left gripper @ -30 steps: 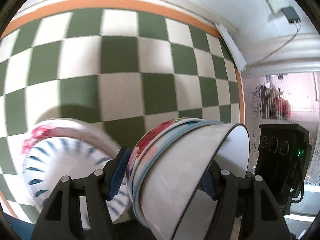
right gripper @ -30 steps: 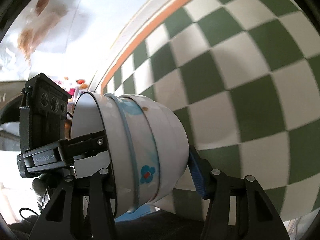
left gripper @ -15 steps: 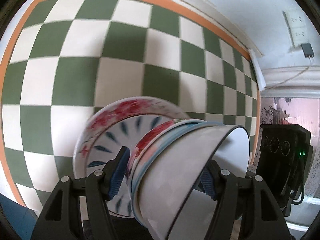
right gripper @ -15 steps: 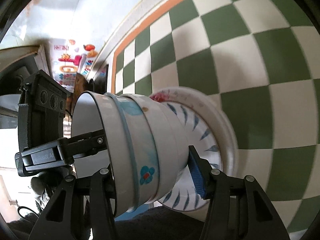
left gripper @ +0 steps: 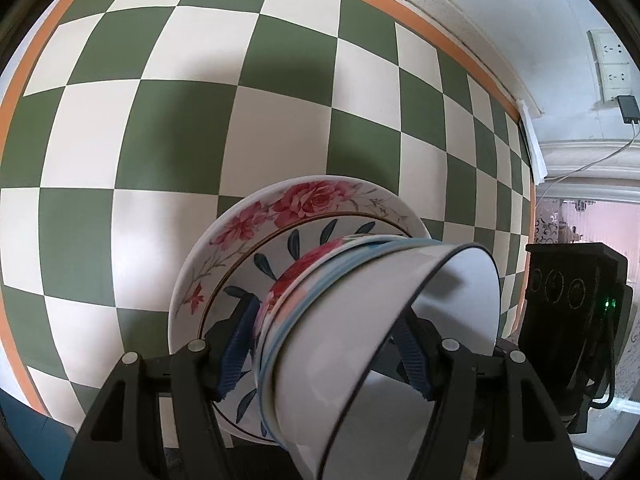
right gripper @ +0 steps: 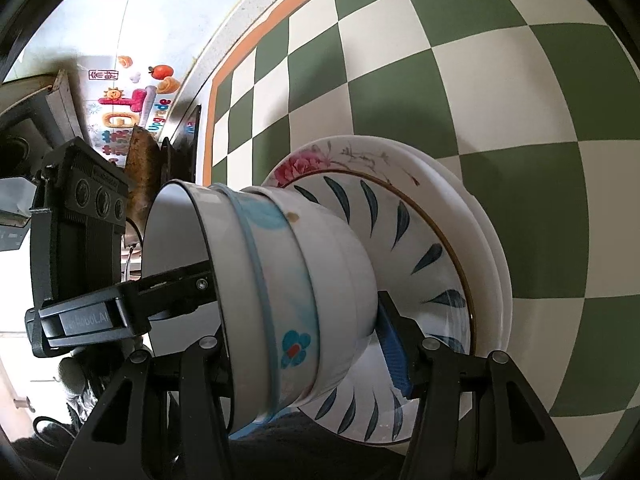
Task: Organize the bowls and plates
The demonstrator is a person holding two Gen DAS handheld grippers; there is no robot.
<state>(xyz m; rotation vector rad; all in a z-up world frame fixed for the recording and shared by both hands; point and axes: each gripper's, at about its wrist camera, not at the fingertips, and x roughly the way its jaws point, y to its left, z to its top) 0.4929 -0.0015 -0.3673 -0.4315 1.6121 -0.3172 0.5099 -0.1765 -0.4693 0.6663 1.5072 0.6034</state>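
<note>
A green and cream checked tablecloth (left gripper: 168, 128) with an orange border is spread under everything and fills most of both wrist views. A stack of plates (right gripper: 486, 240) is set on that cloth: a rose-printed plate (left gripper: 312, 200) lies below, and a plate with dark blue leaf strokes (right gripper: 424, 256) is nested on top of it.

Over the plates a nested stack of bowls (right gripper: 288, 280) is held on its side, its open mouth turned away from the plates and its base just at the leaf-stroke plate; whether base and plate touch cannot be told. The outermost bowl is marked with a light blue band and a small blue flower, and the innermost is rimmed in a thin dark line.

The bowl stack is gripped from two sides at once. The left gripper (left gripper: 324, 356) is clenched across it, blue pads (left gripper: 236, 356) pressed to base and inner wall. The right gripper (right gripper: 304, 348) is likewise clamped on the stack, one blue pad (right gripper: 394, 354) seen against the base, the other finger hidden inside the mouth.

Beside the bowls, away from the plates, each gripper's black housing is seen from the other's camera. A wall socket (left gripper: 610, 66) with a plugged charger is seen beyond the cloth's far edge.
</note>
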